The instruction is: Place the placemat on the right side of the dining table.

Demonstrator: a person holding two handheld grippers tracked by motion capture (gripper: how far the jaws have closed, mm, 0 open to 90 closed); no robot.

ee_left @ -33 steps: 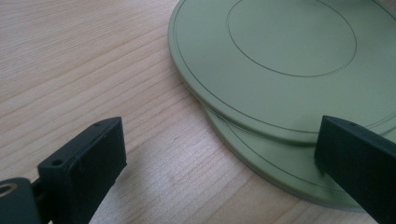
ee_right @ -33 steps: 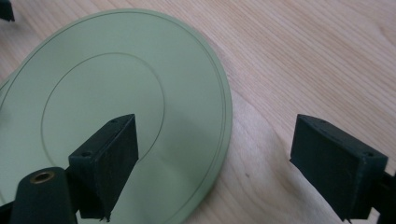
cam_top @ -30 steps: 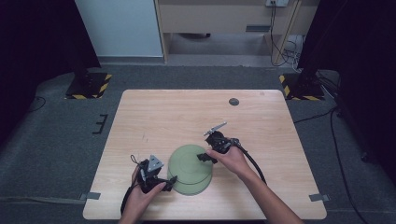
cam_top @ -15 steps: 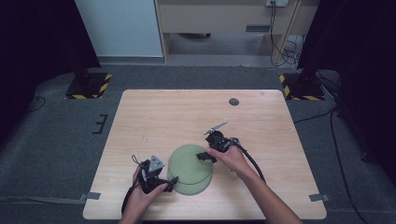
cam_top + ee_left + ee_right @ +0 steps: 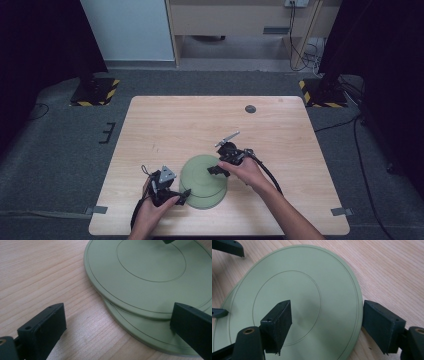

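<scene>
Two pale green plates lie stacked near the table's front edge, the upper plate shifted off the lower plate. My left gripper sits at the stack's front-left, open, its jaws level with the plate edges. My right gripper is at the stack's right rim, open. In the right gripper view one jaw hangs over the upper plate and the other is just outside its rim. Nothing is clamped.
The wooden table has a small dark disc at the back right. The right gripper's cable trails toward the front. Yellow-black stand feet rest on the floor at both back corners.
My left gripper has edged slightly right, closer to the plates. The right gripper and the plates have hardly moved.
</scene>
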